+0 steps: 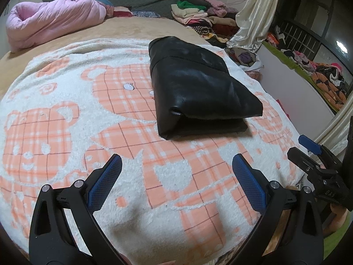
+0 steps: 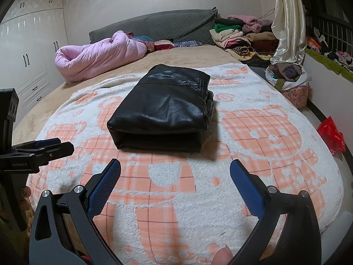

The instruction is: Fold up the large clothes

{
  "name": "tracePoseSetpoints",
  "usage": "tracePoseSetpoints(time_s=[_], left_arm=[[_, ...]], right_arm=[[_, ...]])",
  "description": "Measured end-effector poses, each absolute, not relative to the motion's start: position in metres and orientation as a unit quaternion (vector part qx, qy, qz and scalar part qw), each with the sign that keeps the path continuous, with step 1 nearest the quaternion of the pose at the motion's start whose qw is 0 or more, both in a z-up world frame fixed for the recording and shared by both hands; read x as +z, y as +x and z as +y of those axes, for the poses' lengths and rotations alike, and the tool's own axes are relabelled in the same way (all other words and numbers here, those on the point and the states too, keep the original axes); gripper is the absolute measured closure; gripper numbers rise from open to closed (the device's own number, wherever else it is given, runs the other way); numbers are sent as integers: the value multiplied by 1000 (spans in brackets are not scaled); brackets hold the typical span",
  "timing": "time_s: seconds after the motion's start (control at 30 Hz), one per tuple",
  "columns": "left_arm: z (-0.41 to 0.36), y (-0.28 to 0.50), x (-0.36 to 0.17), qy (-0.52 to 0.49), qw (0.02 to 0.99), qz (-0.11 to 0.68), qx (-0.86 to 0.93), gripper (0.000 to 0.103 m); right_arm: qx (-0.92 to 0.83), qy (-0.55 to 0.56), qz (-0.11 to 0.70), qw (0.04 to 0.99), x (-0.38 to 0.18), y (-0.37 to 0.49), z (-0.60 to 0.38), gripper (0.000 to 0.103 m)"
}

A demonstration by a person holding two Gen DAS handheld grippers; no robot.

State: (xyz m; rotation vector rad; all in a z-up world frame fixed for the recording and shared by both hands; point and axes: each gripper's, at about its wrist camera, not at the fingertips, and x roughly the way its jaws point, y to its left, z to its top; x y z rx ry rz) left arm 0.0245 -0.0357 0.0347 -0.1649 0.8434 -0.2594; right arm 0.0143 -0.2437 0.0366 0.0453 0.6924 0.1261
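Observation:
A black leather garment (image 1: 198, 88) lies folded into a thick rectangle on a white and orange bear-print blanket (image 1: 66, 121) on the bed. It also shows in the right wrist view (image 2: 163, 108). My left gripper (image 1: 176, 165) is open and empty, held above the blanket in front of the garment. My right gripper (image 2: 175, 172) is open and empty, also short of the garment's near edge. The right gripper shows at the right edge of the left wrist view (image 1: 313, 154), and the left gripper at the left edge of the right wrist view (image 2: 44, 148).
A rolled pink quilt (image 2: 99, 55) lies at the far left of the bed by a grey headboard (image 2: 154, 24). Piles of folded clothes (image 2: 238, 37) sit at the far right. A cream curtain (image 2: 286, 22), a bag of clothes (image 2: 289, 77) and a red object (image 2: 331, 134) are right of the bed. White wardrobes (image 2: 28, 44) stand left.

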Motion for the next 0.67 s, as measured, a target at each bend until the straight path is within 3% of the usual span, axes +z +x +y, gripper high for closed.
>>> tracePoseSetpoints(time_s=[0.4,0.57,0.67], left_arm=[[-14,25,30,-97,891,431,-103,9],[73,48,23,-163,874,457,-36,9],[166,55,17,-172,870,458,63,9]], right_arm=[[-6,62,311,949,46,-6,-282,4],[-150,111,308,933,33,-41,-385,4],[-313,135,334,879,6,-78,-485,4]])
